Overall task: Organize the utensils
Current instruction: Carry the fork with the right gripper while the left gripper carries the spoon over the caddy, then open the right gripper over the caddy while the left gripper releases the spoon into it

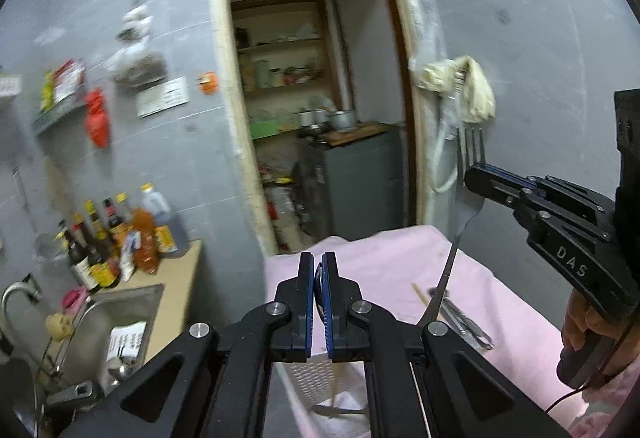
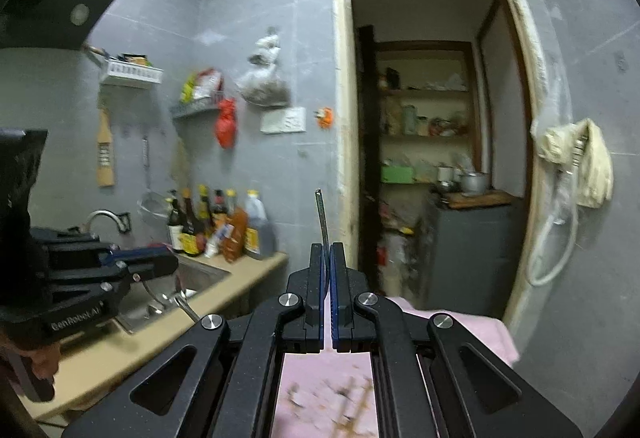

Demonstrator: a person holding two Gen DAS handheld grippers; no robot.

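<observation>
My right gripper (image 1: 474, 175) is shut on a metal fork (image 1: 472, 145), held upright in the air with its tines up and its handle hanging down over the pink cloth (image 1: 384, 262). In the right wrist view the right gripper (image 2: 327, 258) clamps the fork's handle (image 2: 321, 213), which sticks up between the fingers. My left gripper (image 1: 319, 270) is shut and holds nothing, raised over the cloth's left end; it also shows in the right wrist view (image 2: 160, 264). More metal utensils (image 1: 464, 320) and a wooden chopstick (image 1: 420, 294) lie on the cloth.
A white slatted basket (image 1: 320, 378) sits below the left gripper. A steel sink (image 1: 120, 318) with a tap and sauce bottles (image 1: 116, 234) are on the counter at left. An open doorway (image 1: 312, 117) leads to a storeroom. A cloth hangs on the wall (image 1: 464, 85).
</observation>
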